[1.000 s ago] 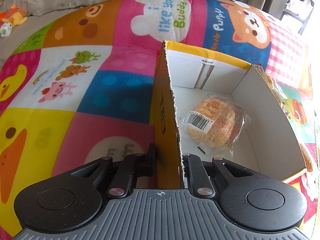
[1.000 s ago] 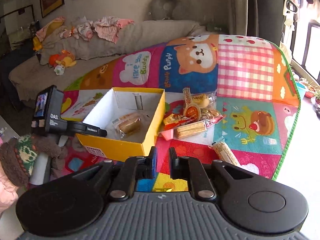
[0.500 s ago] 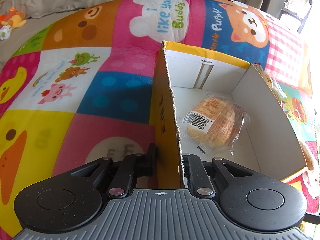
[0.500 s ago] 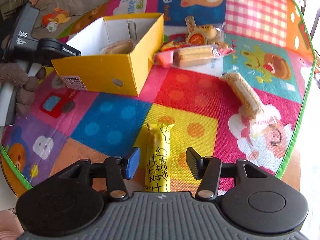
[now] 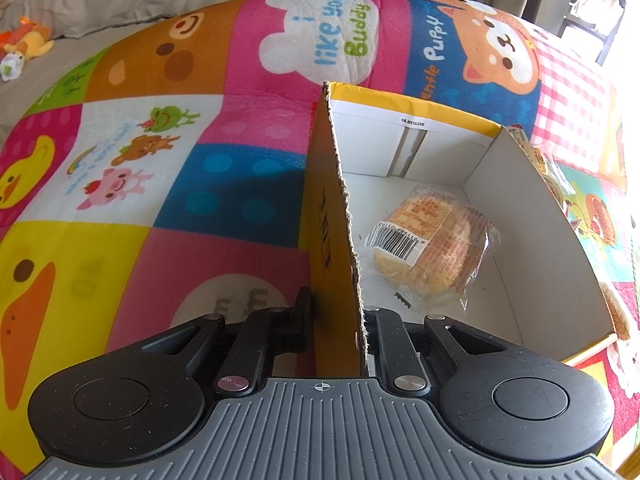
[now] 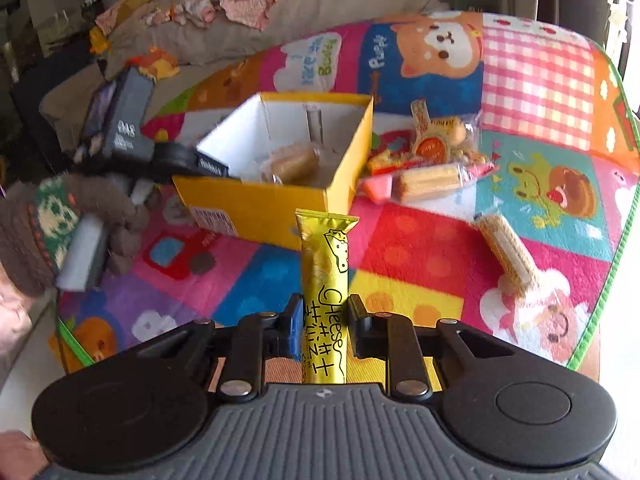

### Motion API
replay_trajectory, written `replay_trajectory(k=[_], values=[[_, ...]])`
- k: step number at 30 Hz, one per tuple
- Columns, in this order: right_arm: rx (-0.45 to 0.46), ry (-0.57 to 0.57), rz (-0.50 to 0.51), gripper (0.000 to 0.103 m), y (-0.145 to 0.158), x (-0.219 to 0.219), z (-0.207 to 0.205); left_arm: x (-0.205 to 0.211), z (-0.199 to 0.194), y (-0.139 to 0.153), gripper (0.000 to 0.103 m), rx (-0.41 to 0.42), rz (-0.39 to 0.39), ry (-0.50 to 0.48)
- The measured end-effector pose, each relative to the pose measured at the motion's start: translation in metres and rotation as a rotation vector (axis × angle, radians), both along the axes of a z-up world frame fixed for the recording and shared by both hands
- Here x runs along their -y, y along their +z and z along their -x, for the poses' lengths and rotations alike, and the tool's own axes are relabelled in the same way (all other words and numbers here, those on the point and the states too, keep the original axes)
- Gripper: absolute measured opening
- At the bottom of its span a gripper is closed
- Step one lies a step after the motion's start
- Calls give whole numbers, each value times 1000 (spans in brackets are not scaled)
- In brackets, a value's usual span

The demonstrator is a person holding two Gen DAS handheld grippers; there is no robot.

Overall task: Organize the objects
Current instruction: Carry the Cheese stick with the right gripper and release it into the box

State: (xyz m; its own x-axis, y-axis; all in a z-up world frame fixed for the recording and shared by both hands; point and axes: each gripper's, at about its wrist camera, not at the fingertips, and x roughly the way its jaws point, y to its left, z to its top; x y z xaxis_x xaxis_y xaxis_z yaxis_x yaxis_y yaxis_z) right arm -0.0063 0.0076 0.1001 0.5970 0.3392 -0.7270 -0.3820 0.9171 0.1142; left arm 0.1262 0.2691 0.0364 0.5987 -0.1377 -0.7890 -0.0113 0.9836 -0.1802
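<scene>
A yellow cardboard box (image 5: 332, 216) with a white inside stands open on the play mat; it also shows in the right wrist view (image 6: 260, 204). A wrapped bun (image 5: 436, 248) lies inside it. My left gripper (image 5: 336, 320) is shut on the box's near left wall, one finger on each side. My right gripper (image 6: 323, 326) is shut on a yellow "Cheese" snack stick (image 6: 326, 296) and holds it upright above the mat, in front of the box. The left gripper also shows in the right wrist view (image 6: 216, 168) at the box's left wall.
Several wrapped snacks (image 6: 428, 160) lie on the colourful mat (image 6: 540, 92) right of the box. A wafer bar (image 6: 508, 252) lies alone further right. A sofa with clothes and toys (image 6: 224, 12) stands behind. The mat's green edge (image 6: 616, 248) is on the right.
My right gripper closed on the cheese stick and lifted it off the mat, tipping up toward the box. The left gripper kept its hold on the box wall.
</scene>
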Motion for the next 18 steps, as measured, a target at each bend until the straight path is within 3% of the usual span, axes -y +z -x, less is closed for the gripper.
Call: replay_trajectory(k=[5,10,15,18], values=[[114,-26,-117,22,51,-4,-24,1,0,0,15,-1,-5,1],[135,-71,-234,22,79,-16,-72,1,0,0,15,-3,-4,1],[34,-98,-410,23,84,-22,-130,0,-1,0,15,-5,1,-5],[126,-139,-320,28,87,-30,-136,-1,0,0,15,-3,7,-9]])
